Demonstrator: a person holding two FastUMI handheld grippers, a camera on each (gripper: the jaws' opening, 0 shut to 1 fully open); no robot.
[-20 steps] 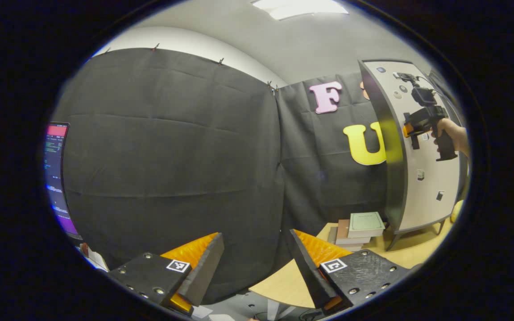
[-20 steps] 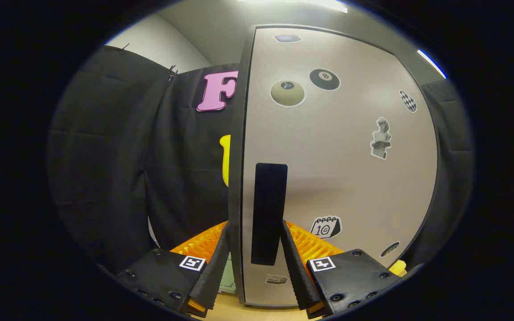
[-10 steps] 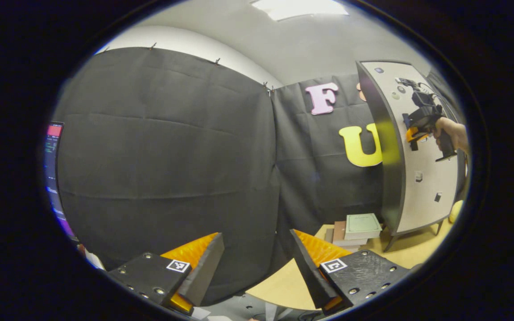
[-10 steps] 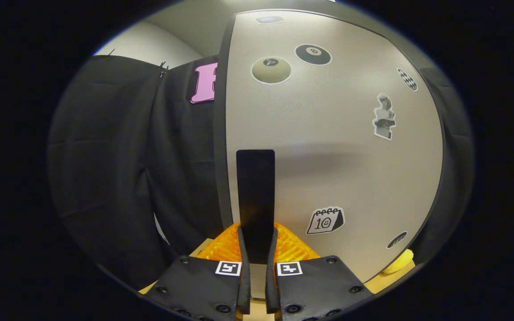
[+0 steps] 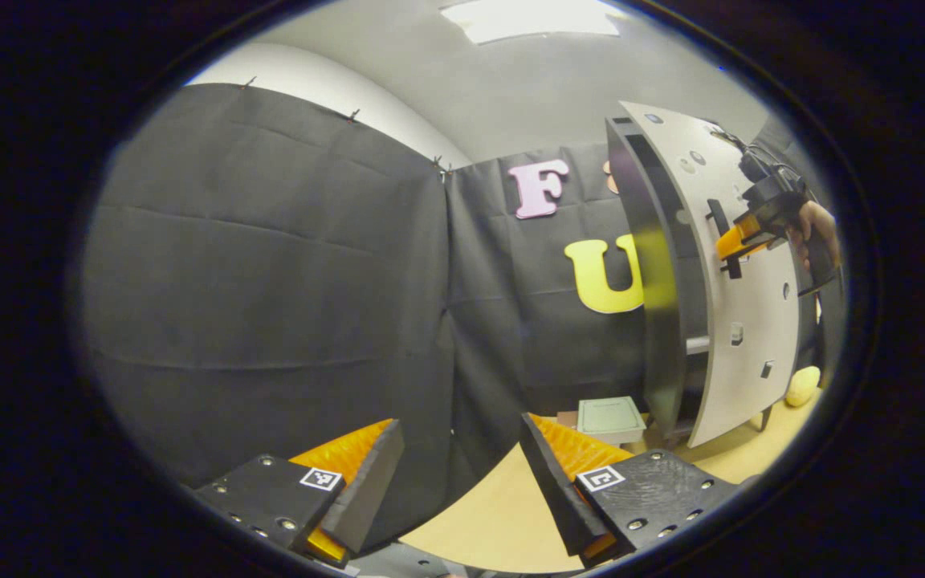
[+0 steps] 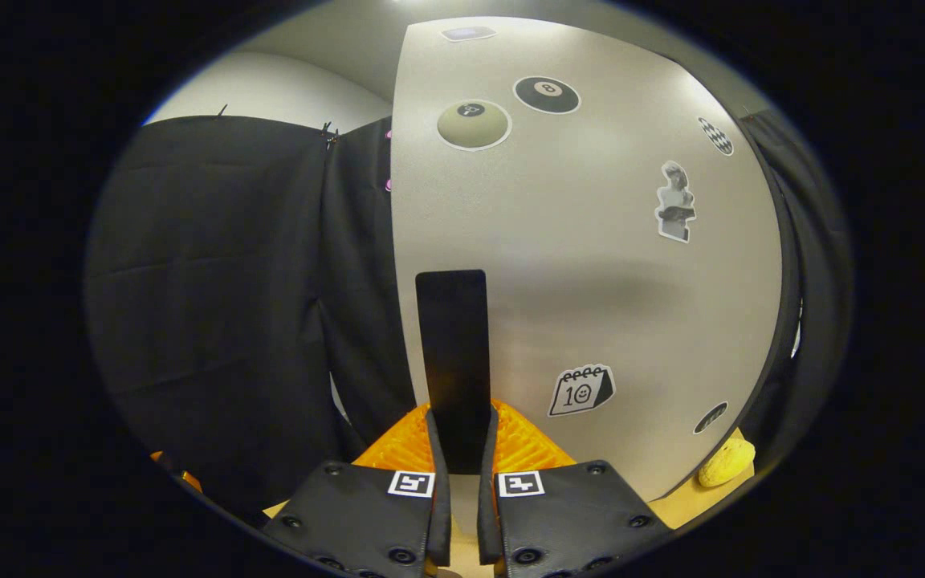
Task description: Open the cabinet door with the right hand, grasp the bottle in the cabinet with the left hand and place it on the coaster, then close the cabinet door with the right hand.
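A grey cabinet door (image 6: 591, 265) with stickers stands close in the right gripper view. My right gripper (image 6: 459, 482) is shut on its black upright handle (image 6: 453, 353). In the left gripper view the door (image 5: 739, 281) hangs partly open from the dark cabinet (image 5: 659, 273) at the right, with a shelf edge showing in the gap. The right gripper (image 5: 731, 241) and the hand holding it are at the handle there. My left gripper (image 5: 458, 474) is open with nothing between its fingers, low over the table's near edge. The inside of the cabinet is hidden.
A stack of books (image 5: 609, 417) lies on the wooden table (image 5: 495, 522) left of the cabinet. A yellow rounded object (image 5: 801, 387) sits on the table behind the door, also seen as a yellow rounded object (image 6: 726, 464) at the lower right.
The right gripper closed on the handle and pulled the door partly open. The left gripper's view swung right, so the cabinet sits nearer the middle and the screen at the left is gone.
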